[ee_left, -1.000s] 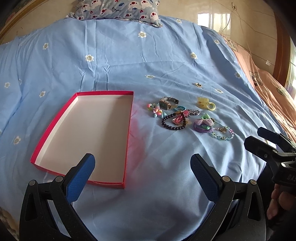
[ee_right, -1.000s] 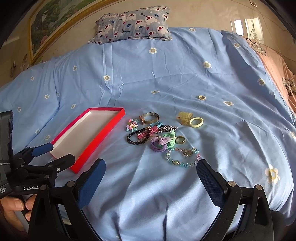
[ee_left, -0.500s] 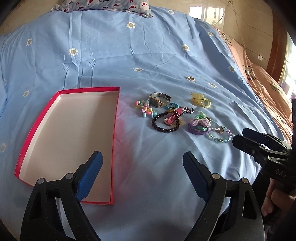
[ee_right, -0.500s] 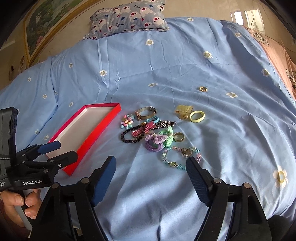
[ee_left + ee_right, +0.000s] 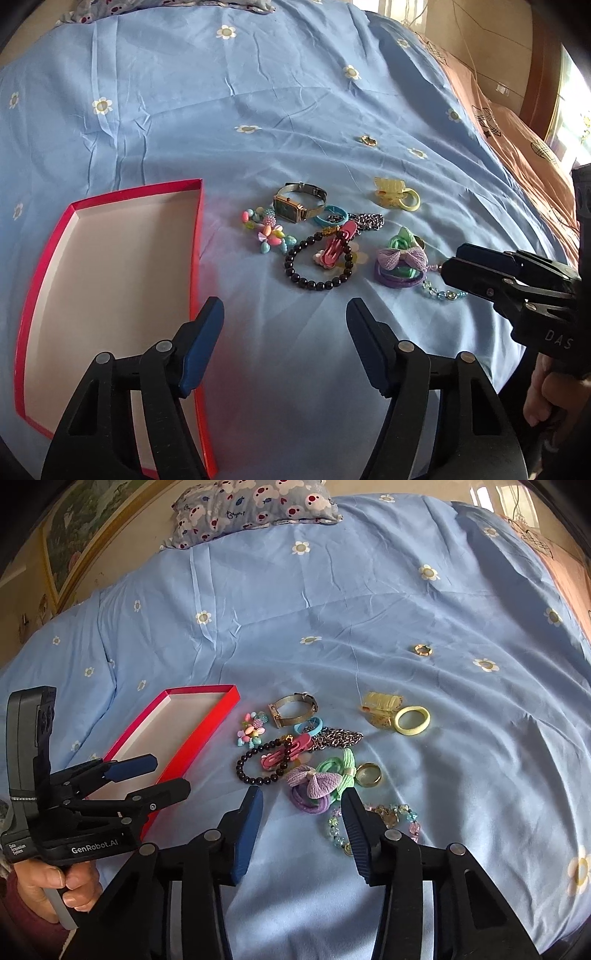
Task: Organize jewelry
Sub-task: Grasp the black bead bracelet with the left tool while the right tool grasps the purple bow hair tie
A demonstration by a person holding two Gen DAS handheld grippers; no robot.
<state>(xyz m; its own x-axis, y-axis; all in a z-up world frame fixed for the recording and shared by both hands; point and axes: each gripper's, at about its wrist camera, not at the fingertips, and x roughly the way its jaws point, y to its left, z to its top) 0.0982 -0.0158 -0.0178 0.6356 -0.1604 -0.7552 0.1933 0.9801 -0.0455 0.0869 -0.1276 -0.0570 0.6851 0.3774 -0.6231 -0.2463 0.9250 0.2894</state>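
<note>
Left wrist view: the left gripper (image 5: 284,341) hangs over the bed (image 5: 295,92), fingers wide apart and empty, touching nothing. The box (image 5: 48,295) lies at the bed's near left, nothing in it. The jewelry pile sits just right of it: watch (image 5: 299,203), dark bracelet (image 5: 317,269), pink clip (image 5: 338,245), purple bow tie (image 5: 400,264). The right gripper (image 5: 458,266) enters from the right, its tips near the bow tie.

Right wrist view: the right gripper (image 5: 301,823) has its fingers apart, empty, framing the bow tie (image 5: 314,784) without contact. A gold ring (image 5: 367,774) lies just beside it. No piece is boxed yet, so this looks like the first pick; next calls for lowering onto the bow tie and closing.
</note>
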